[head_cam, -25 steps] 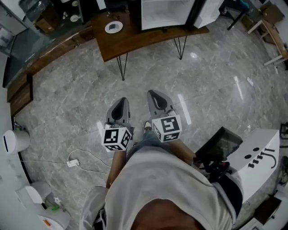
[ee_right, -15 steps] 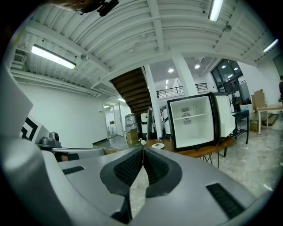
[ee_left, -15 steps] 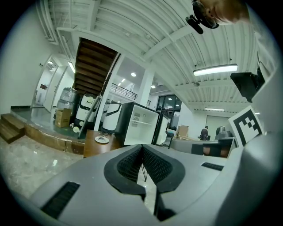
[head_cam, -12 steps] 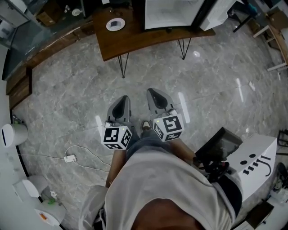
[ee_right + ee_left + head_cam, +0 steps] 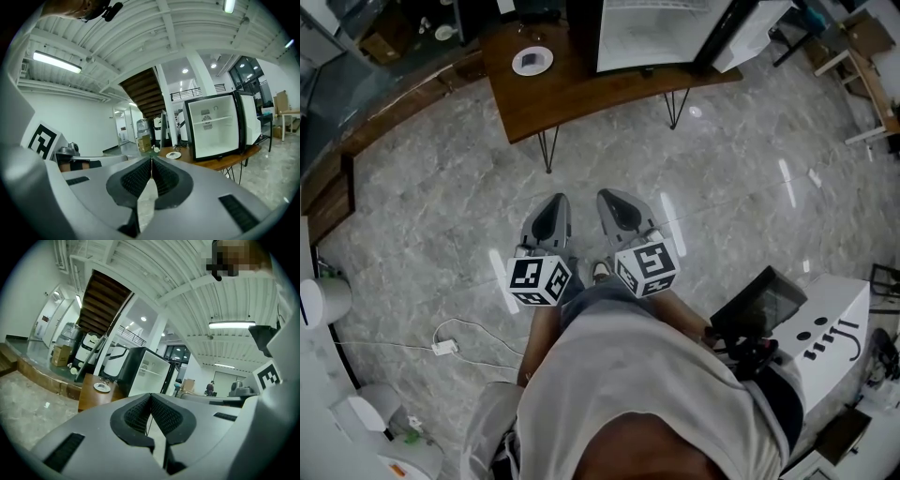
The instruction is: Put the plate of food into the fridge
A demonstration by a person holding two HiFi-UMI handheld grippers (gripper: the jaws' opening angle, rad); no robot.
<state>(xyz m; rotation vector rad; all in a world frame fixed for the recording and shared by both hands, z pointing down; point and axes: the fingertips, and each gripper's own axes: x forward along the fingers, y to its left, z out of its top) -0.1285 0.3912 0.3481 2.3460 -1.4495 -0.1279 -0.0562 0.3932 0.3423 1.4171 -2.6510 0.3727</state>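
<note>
The wooden table (image 5: pixel 581 94) on thin hairpin legs stands well ahead of the person, and it carries both things the task needs. The fridge (image 5: pixel 652 33) sits on its right part with its door (image 5: pixel 741 37) swung wide, so the white inside and its shelf stand ready to take the plate with no door to work first. The left gripper (image 5: pixel 552 201) and the right gripper (image 5: pixel 607 196) are held side by side in front of the person's body, pointing nearly level toward the table. Both pairs of jaws are closed pad to pad with nothing between them, a carrying posture that suits crossing to the table rather than a grasp. The plate (image 5: pixel 532 60) lies flat on the table top just left of the fridge, well apart from both grippers and untouched. What lies on it is too small to tell.

The room is a large open hall with a white ribbed ceiling, strip lights and a dark staircase (image 5: pixel 101 301) behind the table. The floor (image 5: pixel 741 216) is polished grey stone that mirrors the lights, and it is bare between the person and the table. A thin white cable (image 5: pixel 441 342) trails on it at the left, off that path.
</note>
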